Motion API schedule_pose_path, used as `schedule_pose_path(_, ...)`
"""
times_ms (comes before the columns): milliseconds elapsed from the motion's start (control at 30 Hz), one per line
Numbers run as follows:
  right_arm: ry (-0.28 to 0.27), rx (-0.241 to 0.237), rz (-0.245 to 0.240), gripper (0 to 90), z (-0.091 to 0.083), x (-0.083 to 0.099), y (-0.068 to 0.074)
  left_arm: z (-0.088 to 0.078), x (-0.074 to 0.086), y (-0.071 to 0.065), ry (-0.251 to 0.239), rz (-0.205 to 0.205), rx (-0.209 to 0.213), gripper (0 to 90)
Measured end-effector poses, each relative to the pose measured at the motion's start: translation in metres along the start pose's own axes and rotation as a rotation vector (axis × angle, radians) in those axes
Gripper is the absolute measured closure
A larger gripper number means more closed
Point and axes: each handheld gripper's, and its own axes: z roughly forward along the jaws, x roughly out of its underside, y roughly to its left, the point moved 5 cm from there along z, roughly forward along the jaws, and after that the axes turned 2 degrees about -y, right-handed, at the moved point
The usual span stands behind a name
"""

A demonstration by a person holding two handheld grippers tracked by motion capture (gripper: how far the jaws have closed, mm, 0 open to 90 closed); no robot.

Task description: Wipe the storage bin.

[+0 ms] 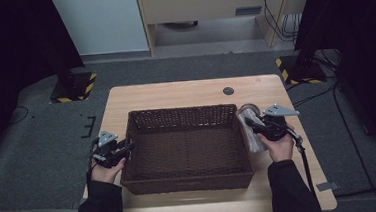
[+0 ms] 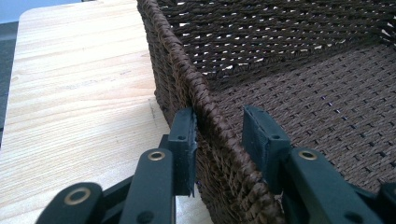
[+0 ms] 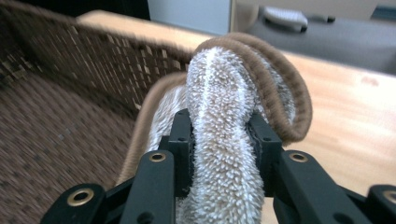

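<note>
A brown woven basket [image 1: 181,110] sits in the middle of the wooden table [image 1: 175,92]. My left gripper [image 1: 128,146] is at the basket's left wall. In the left gripper view it [image 2: 218,126] straddles the braided rim [image 2: 187,79]: the outer pad [image 2: 184,135] lies against the wall and the inner pad [image 2: 261,135] stands a little off it. My right gripper [image 1: 250,122] is just outside the basket's right wall, shut on a fuzzy grey-white cloth with a brown border [image 1: 252,136]. In the right gripper view the cloth [image 3: 219,84] folds up over the jaws [image 3: 219,126], lifted beside the basket wall [image 3: 93,56].
A small dark round hole [image 1: 228,90] lies in the table behind the basket. Bare wood runs along the back and the right side [image 1: 299,143]. Black stands with striped yellow bases [image 1: 74,89] stand on the floor beyond the table.
</note>
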Motion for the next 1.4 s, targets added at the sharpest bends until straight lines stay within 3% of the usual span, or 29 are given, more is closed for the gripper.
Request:
schedule_pose_path(367,0.118,-0.001,0.028,68.6,0.027,0.032,0.000,0.000,0.000,0.000,-0.002,-0.001,-0.004,64.6)
schedule_pose_path(633,0.204,-0.010,0.050,68.3,0.038,0.050,-0.002,0.000,0.000,-0.001,-0.001,-0.007,-0.005,65.3)
schedule_pose_path(767,0.172,0.014,0.061,68.3,0.031,0.040,-0.009,0.000,0.000,0.000,-0.001,-0.006,-0.003,65.3)
schedule_pose_path(933,0.042,0.059,0.082,68.4,0.004,0.015,-0.022,0.000,0.000,0.000,-0.001,-0.010,-0.001,65.3)
schedule_pose_path(1033,-0.040,0.057,0.107,68.4,-0.014,0.001,-0.025,0.000,0.000,0.000,-0.003,-0.013,-0.001,65.3)
schedule_pose_path(1133,-0.088,0.014,0.105,68.4,-0.023,-0.009,-0.018,0.000,0.000,-0.001,-0.003,-0.014,-0.002,65.4)
schedule_pose_path(1233,-0.068,-0.020,0.083,68.4,-0.017,-0.008,-0.008,0.000,0.000,-0.001,-0.003,-0.014,-0.003,65.4)
schedule_pose_path(1400,0.028,-0.010,0.053,68.3,0.005,0.010,0.000,0.000,0.000,-0.001,-0.001,-0.016,-0.002,65.5)
